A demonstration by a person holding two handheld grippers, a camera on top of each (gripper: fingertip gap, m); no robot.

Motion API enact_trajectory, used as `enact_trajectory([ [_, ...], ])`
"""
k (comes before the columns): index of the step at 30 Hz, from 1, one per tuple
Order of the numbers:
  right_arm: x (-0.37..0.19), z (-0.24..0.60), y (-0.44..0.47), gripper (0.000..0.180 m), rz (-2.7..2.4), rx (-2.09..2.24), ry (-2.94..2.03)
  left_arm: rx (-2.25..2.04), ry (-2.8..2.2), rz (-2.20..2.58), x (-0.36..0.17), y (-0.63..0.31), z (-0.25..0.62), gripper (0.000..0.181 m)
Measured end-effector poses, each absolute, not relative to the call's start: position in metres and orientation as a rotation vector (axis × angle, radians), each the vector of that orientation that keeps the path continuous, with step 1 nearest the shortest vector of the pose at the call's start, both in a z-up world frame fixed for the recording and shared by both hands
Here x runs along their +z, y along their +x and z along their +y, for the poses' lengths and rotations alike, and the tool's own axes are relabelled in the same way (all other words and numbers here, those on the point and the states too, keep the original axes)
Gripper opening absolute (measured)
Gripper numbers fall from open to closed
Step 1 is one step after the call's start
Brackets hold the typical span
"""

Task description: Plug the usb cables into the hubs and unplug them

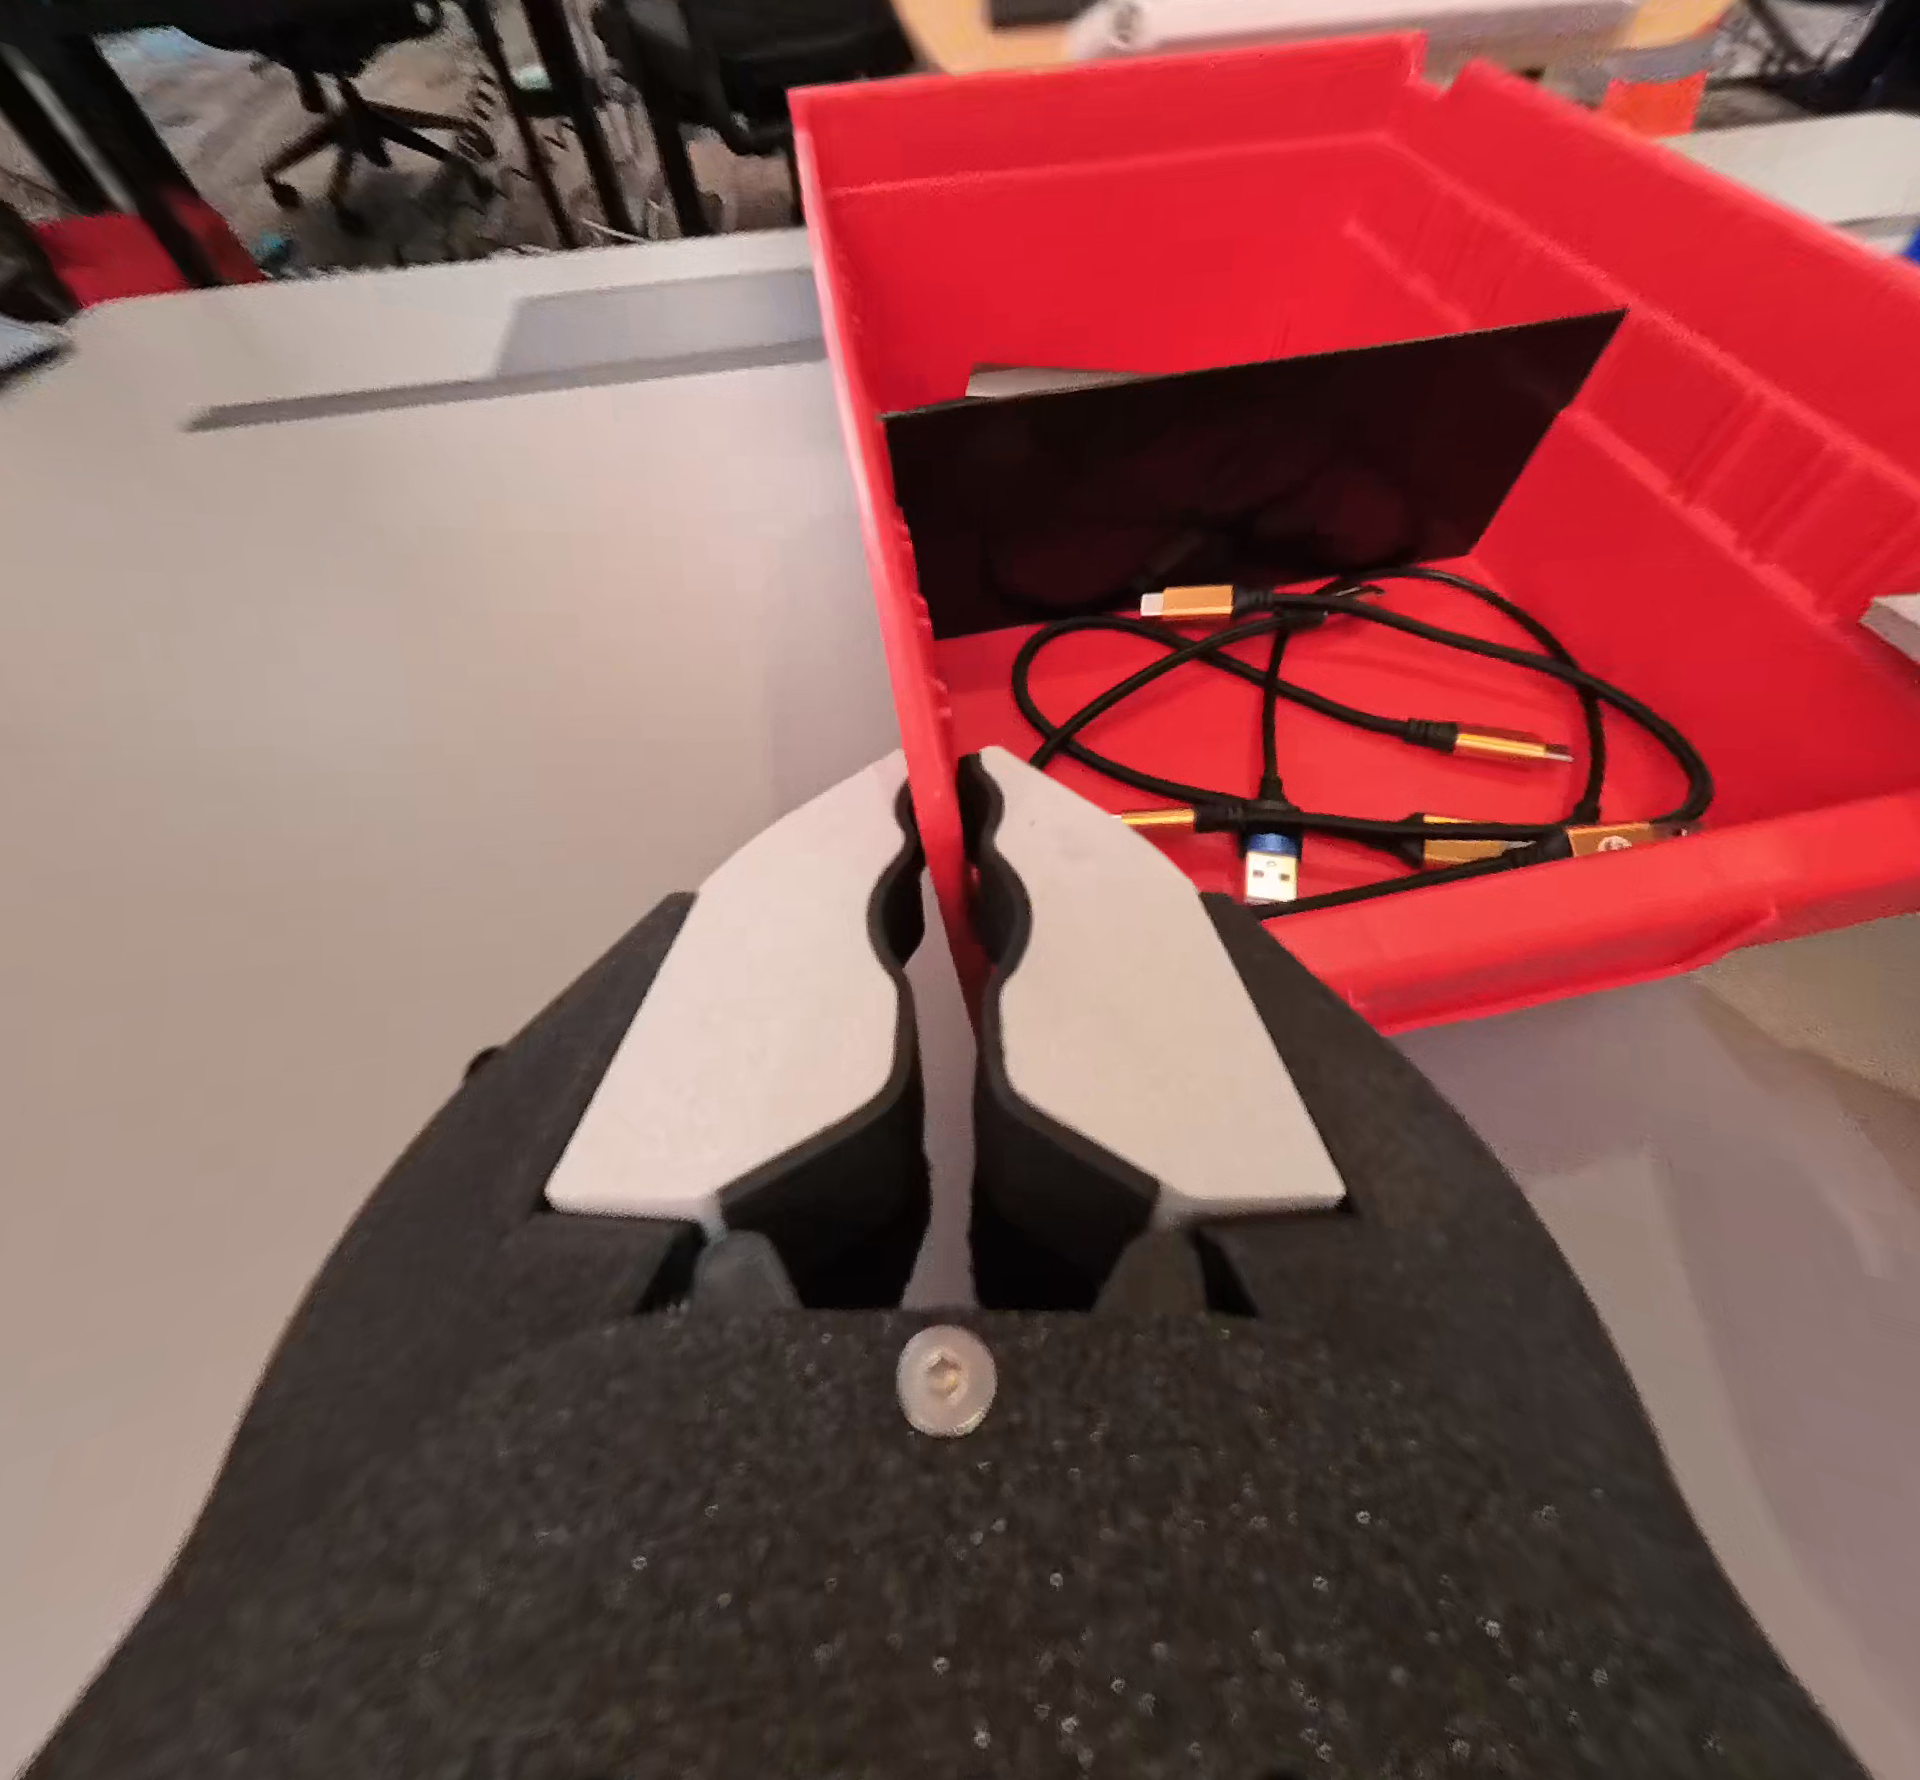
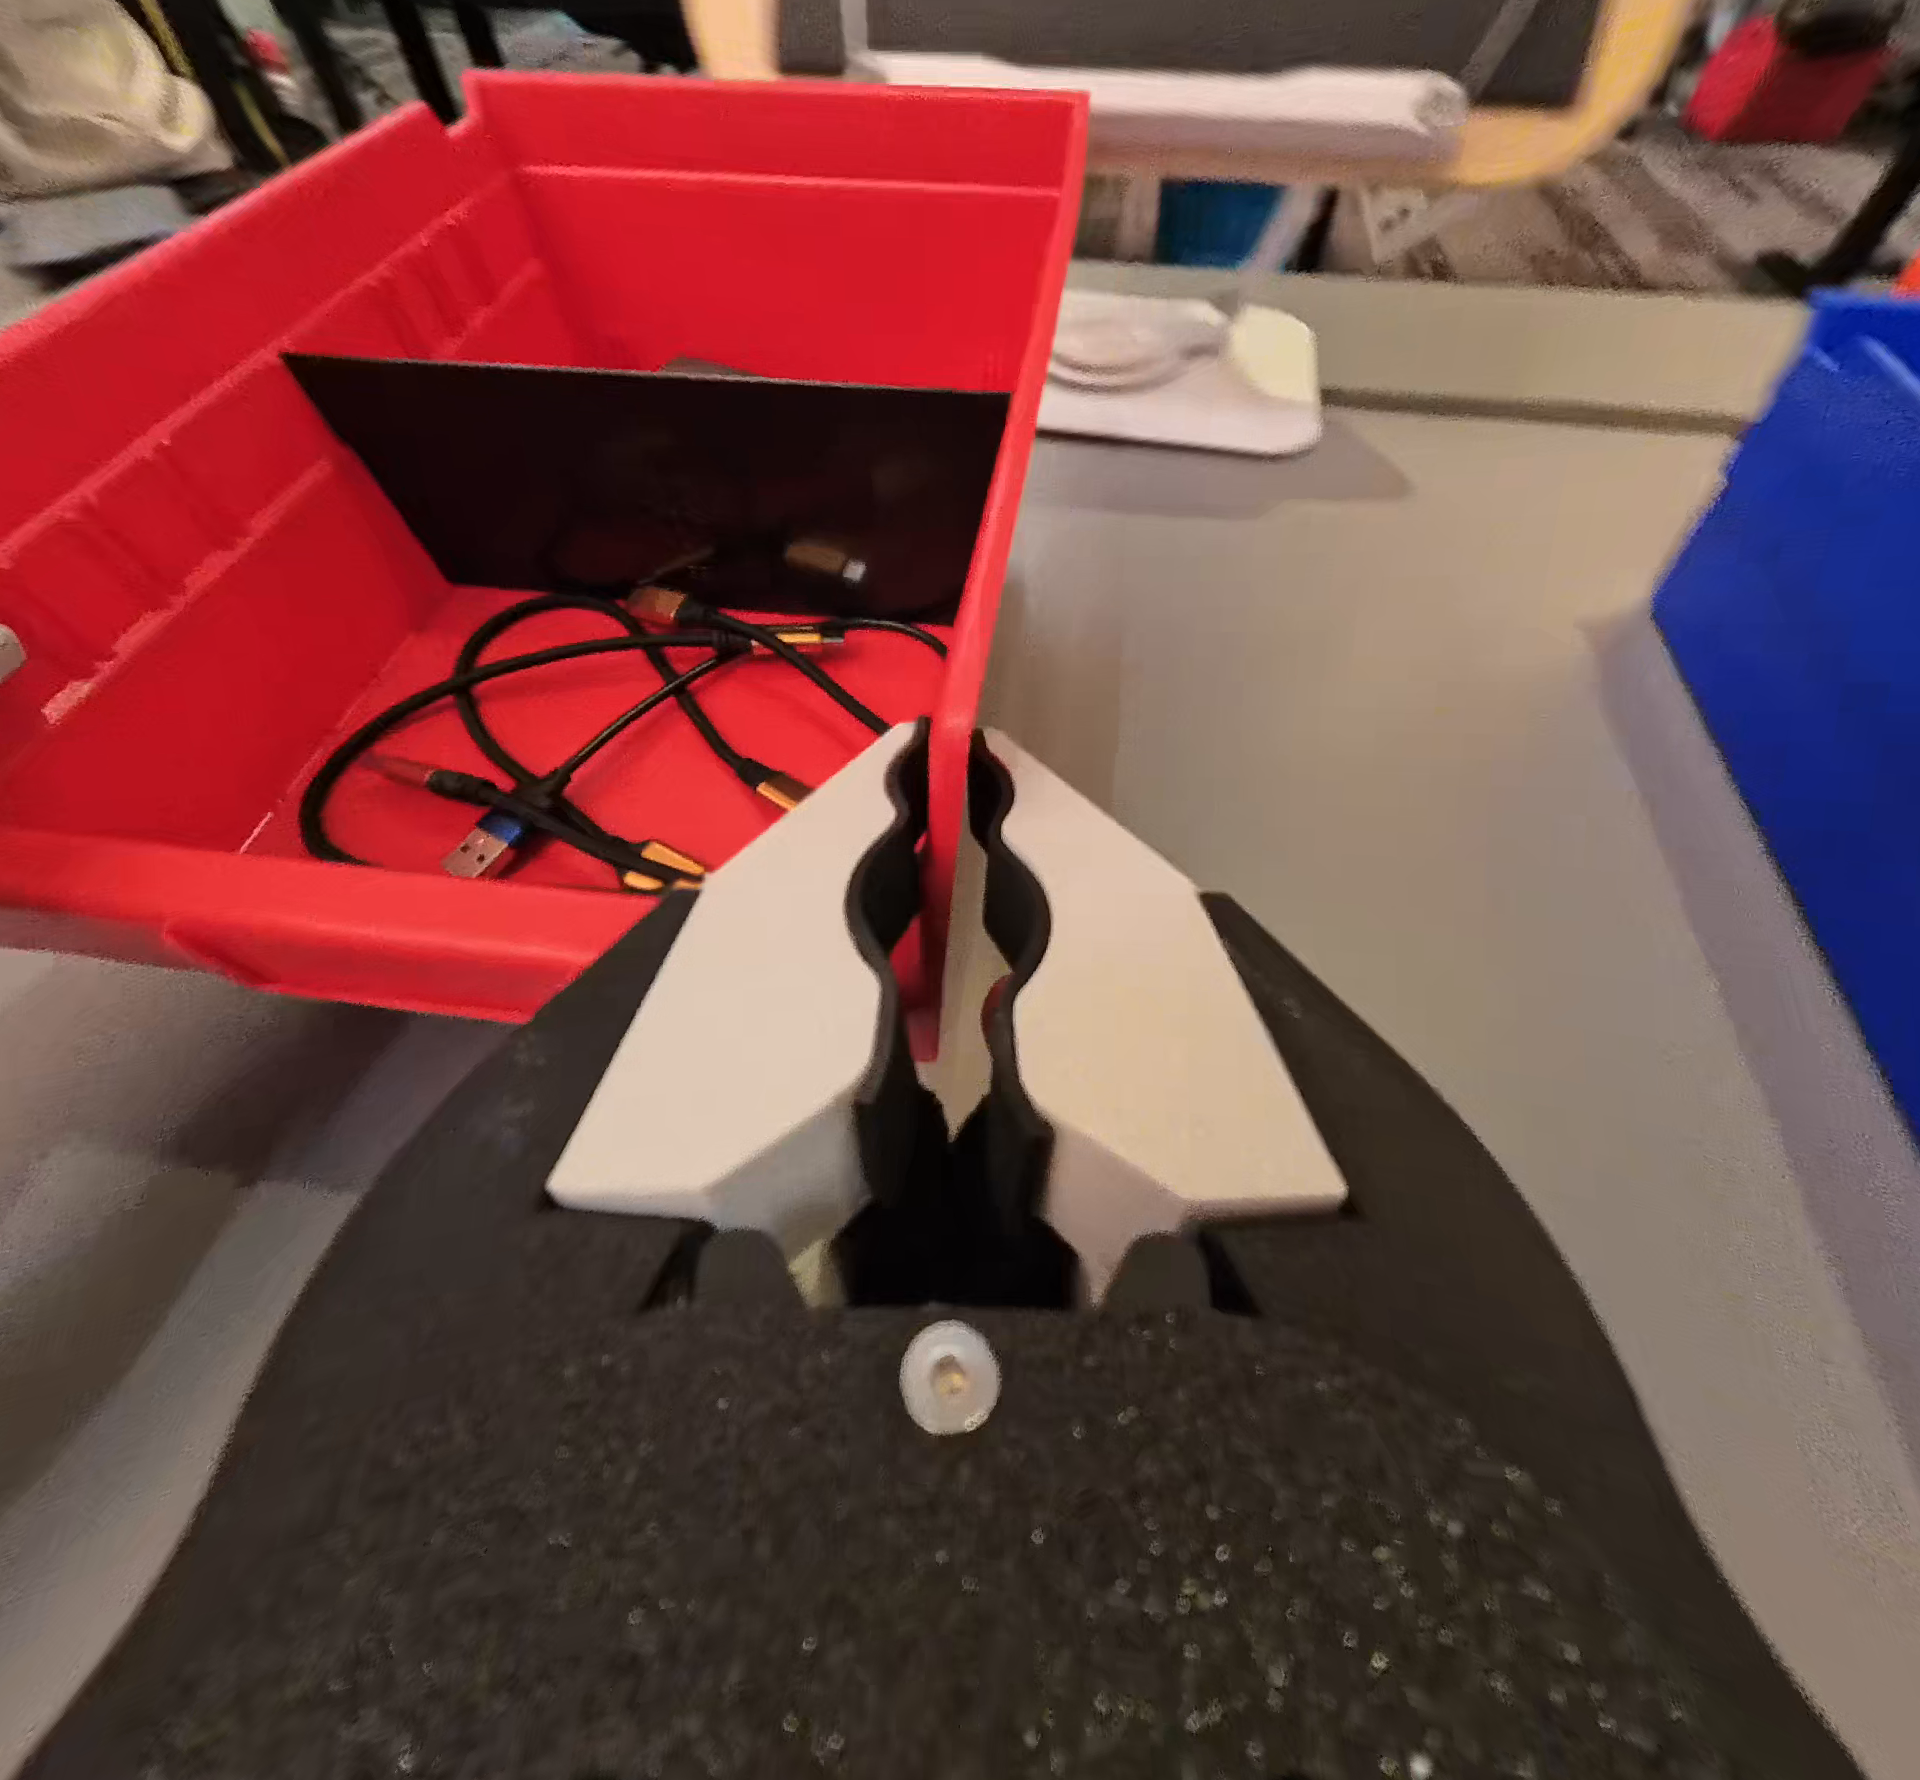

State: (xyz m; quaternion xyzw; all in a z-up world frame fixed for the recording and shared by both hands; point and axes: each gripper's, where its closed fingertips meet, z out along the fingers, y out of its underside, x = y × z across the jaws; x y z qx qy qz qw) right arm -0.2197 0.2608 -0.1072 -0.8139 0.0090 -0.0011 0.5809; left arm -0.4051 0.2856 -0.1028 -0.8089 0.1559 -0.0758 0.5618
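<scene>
Left wrist view showed my left gripper (image 1: 940,774) pinching the red bin (image 1: 1351,276) wall, my right gripper (image 2: 948,743) pinching the opposite wall, jaws nearly together; usb cables (image 1: 1351,722) lay loose inside, no hub visible, nothing plugged yet.

Red bin (image 1: 1143,203) on a grey table (image 1: 364,691), black divider (image 1: 1226,473) upright across its inside. Right of the bin, well apart: blue bin (image 2: 1808,650). Beyond the bin's far right corner: white tray (image 2: 1184,380).
</scene>
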Motion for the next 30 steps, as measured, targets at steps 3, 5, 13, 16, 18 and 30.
enact_trajectory([
  [3,-0.103,0.274,-0.283,0.005,-0.058,0.043,-1.901,-0.142,-1.882,0.349,-0.093,-0.468,0.293,0.004],
  [5,-0.109,0.283,-0.322,0.005,-0.111,0.046,-1.917,-0.116,-1.882,0.341,-0.094,-0.507,0.298,0.004],
  [13,-0.139,0.29,-0.403,0.011,-0.242,0.103,-1.946,-0.093,-1.982,0.251,-0.129,-0.591,0.318,0.004],
  [16,-0.137,0.284,-0.405,0.014,-0.333,0.108,-1.952,-0.162,-1.957,0.178,-0.124,-0.593,0.319,0.003],
  [18,-0.129,0.271,-0.408,0.024,-0.439,0.157,-1.928,-0.163,-1.902,0.121,-0.11,-0.596,0.317,0.009],
  [30,-0.072,0.186,-0.206,0.026,-0.396,0.268,-1.774,0.027,-1.543,0.052,-0.031,-0.579,0.276,0.02],
])
